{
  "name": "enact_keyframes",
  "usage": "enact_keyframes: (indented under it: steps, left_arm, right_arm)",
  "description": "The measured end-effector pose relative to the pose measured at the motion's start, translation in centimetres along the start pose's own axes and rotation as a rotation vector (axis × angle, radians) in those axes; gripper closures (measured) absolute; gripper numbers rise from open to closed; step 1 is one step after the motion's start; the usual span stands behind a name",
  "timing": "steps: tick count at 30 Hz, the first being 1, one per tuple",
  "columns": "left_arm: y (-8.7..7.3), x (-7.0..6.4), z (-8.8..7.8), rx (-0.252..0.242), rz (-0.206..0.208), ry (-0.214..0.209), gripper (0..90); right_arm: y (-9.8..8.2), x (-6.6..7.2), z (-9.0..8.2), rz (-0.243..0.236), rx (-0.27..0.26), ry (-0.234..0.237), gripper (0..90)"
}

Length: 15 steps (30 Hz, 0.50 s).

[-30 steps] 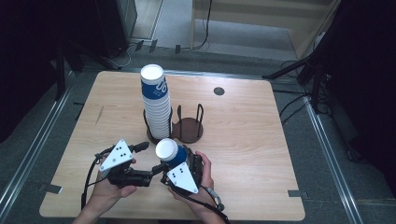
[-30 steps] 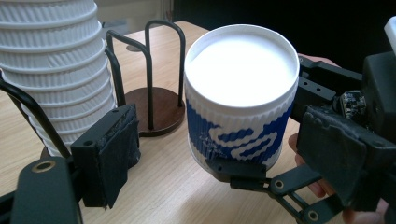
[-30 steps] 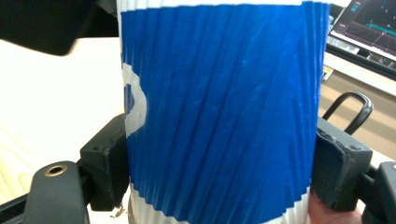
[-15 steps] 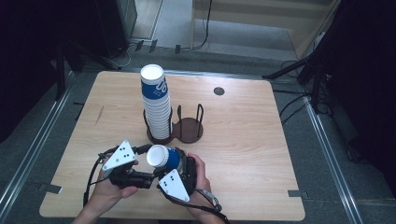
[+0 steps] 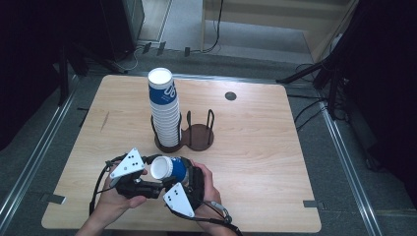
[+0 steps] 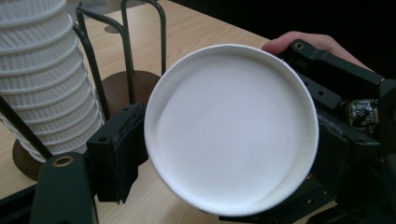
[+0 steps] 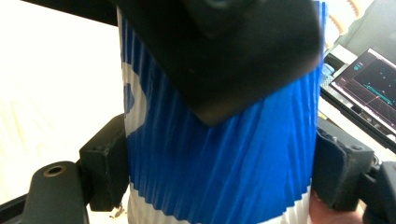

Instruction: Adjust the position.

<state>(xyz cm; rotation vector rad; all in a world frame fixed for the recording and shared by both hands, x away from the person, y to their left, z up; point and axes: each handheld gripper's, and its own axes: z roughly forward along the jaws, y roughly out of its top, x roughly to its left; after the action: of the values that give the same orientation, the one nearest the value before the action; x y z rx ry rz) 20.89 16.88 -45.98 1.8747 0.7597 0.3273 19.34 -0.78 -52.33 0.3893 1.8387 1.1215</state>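
The right claw [image 5: 169, 173] has tipped its clamped blue-and-white ribbed paper cup [image 5: 168, 168] sideways, and the left claw [image 5: 150, 183] has just been closing on its base, seemingly for a handover near the black wire cup rack [image 5: 198, 133].

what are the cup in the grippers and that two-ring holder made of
Cup: looks like paper, matte, with a ribbed blue-and-white sleeve and flat white base.
Cup holder: apparently thin black metal wire posts on dark brown round bases, possibly wood; the finish is hard to tell.
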Motion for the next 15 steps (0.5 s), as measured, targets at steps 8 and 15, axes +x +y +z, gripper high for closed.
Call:
enact_keyframes:
  steps: [8, 15]
  left_arm:
    - [0.06, -0.09, -0.09, 0.016, 0.005, -0.01, 26.0]
    - [-0.01, -0.15, 0.28, 0.032, -0.006, 0.003, 27.3]
  right_arm:
    - [-0.02, 0.09, -0.03, -0.026, 0.003, -0.002, 19.1]
    - [-0.14, 0.18, 0.21, -0.029, 0.028, 0.005, 17.0]
